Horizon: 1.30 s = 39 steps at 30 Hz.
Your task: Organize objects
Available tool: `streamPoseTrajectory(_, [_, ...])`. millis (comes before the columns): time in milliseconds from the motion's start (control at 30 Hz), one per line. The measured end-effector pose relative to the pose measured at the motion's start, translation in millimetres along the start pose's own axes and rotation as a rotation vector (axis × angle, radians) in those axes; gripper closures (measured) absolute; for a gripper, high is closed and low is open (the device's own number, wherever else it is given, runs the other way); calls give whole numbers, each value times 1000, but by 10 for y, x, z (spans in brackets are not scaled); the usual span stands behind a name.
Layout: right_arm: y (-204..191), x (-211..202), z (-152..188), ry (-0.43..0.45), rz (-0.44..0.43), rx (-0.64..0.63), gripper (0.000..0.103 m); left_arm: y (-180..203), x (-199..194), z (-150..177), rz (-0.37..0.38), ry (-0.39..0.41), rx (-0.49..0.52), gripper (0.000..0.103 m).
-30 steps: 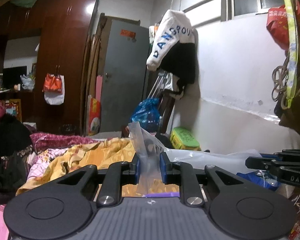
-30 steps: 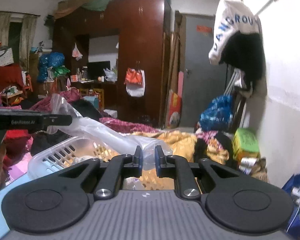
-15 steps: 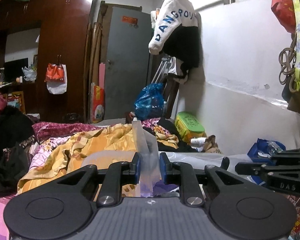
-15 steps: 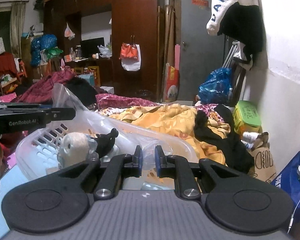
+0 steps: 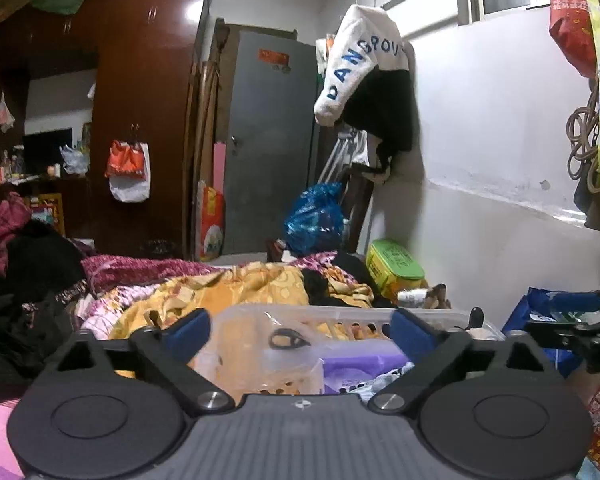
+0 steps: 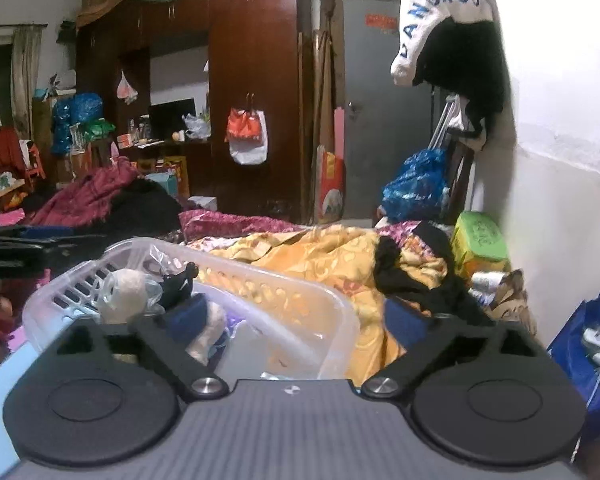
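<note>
Left wrist: bag [image 5: 284, 354] between open tool [image 5: 300, 330].

"DANGROU" in blue on hanging white garment [image 5: 358, 66]

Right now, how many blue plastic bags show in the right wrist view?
3. One blue bag sits by the grey door; two more, and, are stacked by the far left shelves. Clutter may hide others.

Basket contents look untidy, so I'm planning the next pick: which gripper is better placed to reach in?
Probably left. The left gripper is open squarely over the basket and its plastic bag; the right gripper straddles the rim.
</note>
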State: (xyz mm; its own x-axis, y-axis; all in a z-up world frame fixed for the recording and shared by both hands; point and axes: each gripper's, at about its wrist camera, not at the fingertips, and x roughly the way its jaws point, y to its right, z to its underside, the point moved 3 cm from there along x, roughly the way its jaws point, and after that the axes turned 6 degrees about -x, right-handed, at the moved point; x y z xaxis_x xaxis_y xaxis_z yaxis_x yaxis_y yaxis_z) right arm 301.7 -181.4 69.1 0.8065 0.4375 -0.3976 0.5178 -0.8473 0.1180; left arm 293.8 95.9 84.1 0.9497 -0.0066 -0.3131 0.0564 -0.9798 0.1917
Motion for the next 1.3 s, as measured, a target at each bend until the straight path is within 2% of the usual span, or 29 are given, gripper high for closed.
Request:
streamPoseTrajectory(200, [-40, -62, 54, 21, -58, 27, 0, 70, -129, 39, 5, 17, 52, 3])
streamPoseTrajectory(300, [-113, -182, 95, 17, -32, -2, 0, 126, -319, 67, 16, 38, 96, 3])
streamPoseTrajectory(433, [-246, -541, 145, 102, 31, -86, 0, 221, -728, 26, -1, 68, 179, 3])
streamPoseTrajectory(633, [-284, -1054, 138, 142, 13, -53, 0, 314, -1540, -145, -18, 56, 189, 3])
streamPoseTrajectory(800, [-476, -1494, 195, 187, 100, -81, 0, 466, -2121, -117, -31, 94, 219, 3])
streamPoseTrajectory(867, [-525, -1615, 227, 210, 114, -75, 0, 549, -2269, -24, -23, 95, 226, 3])
streamPoseTrajectory(1100, [-760, -2016, 591, 267, -17, -43, 0, 823, -2542, 623, 33, 149, 198, 3])
streamPoseTrajectory(1233, [-774, -2056, 898, 310, -49, 34, 0, 826, -2581, 1029, 48, 149, 126, 3])
streamPoseTrajectory(1300, [-745, -2016, 981, 314, -59, 78, 0, 851, -2608, 1140, 89, 141, 122, 3])
